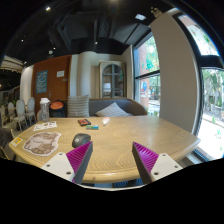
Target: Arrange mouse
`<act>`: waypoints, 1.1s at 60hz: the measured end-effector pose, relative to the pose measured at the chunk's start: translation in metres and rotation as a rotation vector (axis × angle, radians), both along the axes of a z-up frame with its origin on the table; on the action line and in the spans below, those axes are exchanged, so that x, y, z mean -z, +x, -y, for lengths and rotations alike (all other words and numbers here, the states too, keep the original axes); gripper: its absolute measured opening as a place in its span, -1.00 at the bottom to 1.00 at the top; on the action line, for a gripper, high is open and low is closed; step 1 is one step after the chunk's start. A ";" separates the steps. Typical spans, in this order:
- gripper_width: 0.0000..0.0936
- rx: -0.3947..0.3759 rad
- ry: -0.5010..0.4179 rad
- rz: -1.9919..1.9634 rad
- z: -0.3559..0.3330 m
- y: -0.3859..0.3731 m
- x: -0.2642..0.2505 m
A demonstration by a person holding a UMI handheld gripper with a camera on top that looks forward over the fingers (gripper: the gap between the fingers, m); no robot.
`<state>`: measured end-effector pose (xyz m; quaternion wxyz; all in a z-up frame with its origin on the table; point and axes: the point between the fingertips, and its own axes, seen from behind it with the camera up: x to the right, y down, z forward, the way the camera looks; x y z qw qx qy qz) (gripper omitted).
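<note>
Gripper view: my claw [112, 160] hangs released above the round wooden counter [150, 135], fingers wide apart with nothing between them. The mouse [80, 140] lies on the counter just ahead of my left finger, beside a magazine [42, 143]. I judge nothing done yet: grasping and placing remain.

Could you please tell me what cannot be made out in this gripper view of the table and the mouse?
- The mouse: too small to show its buttons or which way it faces; its near edge sits behind the left finger pad.
- The papers by the mouse: print too small to read.
- The small items farther along the wooden table: too small to identify.
- The gripper: its fingers stand open, holding nothing.
</note>
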<state>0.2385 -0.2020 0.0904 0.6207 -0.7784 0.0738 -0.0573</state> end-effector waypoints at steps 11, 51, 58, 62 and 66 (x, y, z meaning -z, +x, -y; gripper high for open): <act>0.75 -0.129 -0.125 -0.041 -0.081 -0.054 0.021; -0.25 -0.089 -0.359 0.008 -0.254 -0.132 0.096; -0.26 -0.129 -0.342 -0.053 -0.248 -0.147 0.087; -0.27 -0.146 -0.302 -0.073 -0.244 -0.159 0.067; -0.27 -0.173 -0.271 -0.027 -0.238 -0.186 0.044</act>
